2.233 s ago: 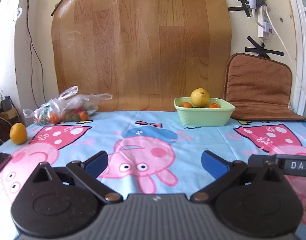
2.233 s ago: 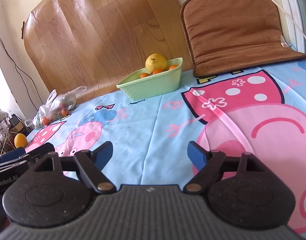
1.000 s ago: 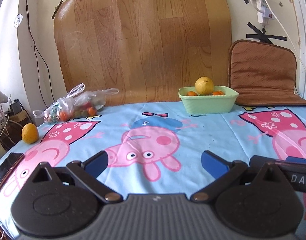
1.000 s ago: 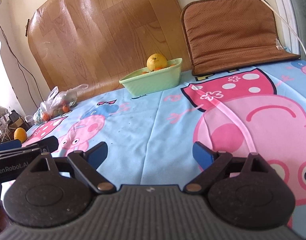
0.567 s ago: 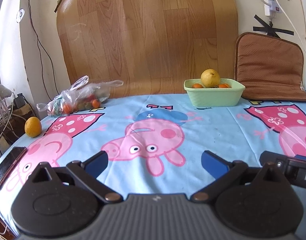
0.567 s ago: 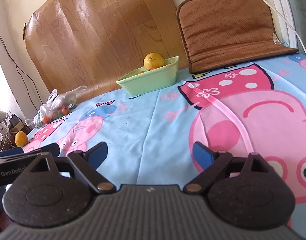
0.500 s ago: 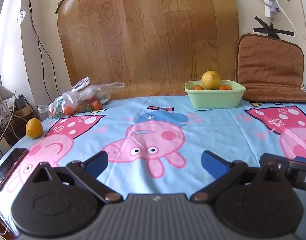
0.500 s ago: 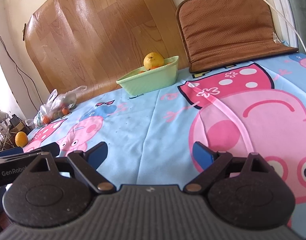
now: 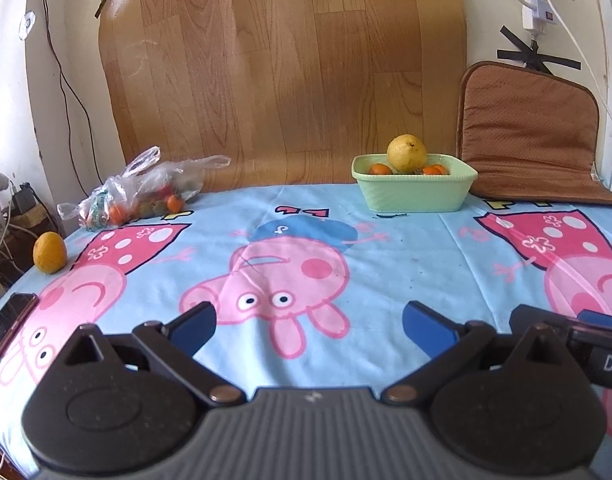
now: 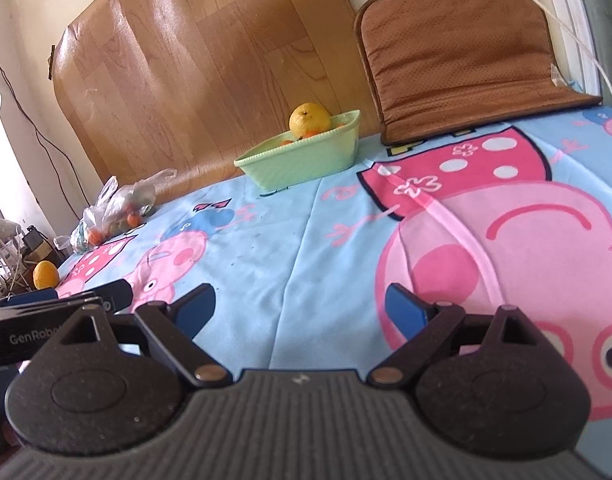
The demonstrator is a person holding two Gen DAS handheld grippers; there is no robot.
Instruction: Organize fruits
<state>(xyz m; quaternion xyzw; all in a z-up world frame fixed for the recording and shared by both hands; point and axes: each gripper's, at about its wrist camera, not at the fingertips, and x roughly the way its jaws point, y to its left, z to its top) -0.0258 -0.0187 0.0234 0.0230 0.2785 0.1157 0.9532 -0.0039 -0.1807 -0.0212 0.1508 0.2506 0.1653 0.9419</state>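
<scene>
**Grippers wide, fruit scattered across the cloth**

Grippers low over the near edge of the table, side by side. Left gripper (image 9: 308, 320) spread wide, blue fingertips (image 9: 194, 322) well apart, nothing between them but cartoon-pig tablecloth (image 9: 406, 264). Right gripper (image 10: 300, 306) just the same: gaping, empty, hovering over a big pink face on the cloth. Seen from the left wrist, part of the right gripper at the lower right edge; from the right wrist, the left one poking in at the lower left.

Far side of the table: green bowl (image 9: 414, 196), close to the wood-grain panel (image 9: 282, 72) leaning on the wall. Inside it, a big yellow citrus (image 9: 407, 153) sitting high on top of small oranges (image 9: 380, 169) (exact count hard to tell). Just right of the bowl, a brown cushion (image 9: 526, 136) propped against the wall.

Far left: clear plastic bag (image 9: 146, 192) lying on the cloth, stuffed with small orange and greenish fruit, well apart from the bowl. Nearer the left edge, a lone yellow-orange fruit (image 9: 49, 252) standing by itself, apart from the bag. Closer still, at the left edge, a dark phone (image 9: 8, 320) lying flat.
</scene>
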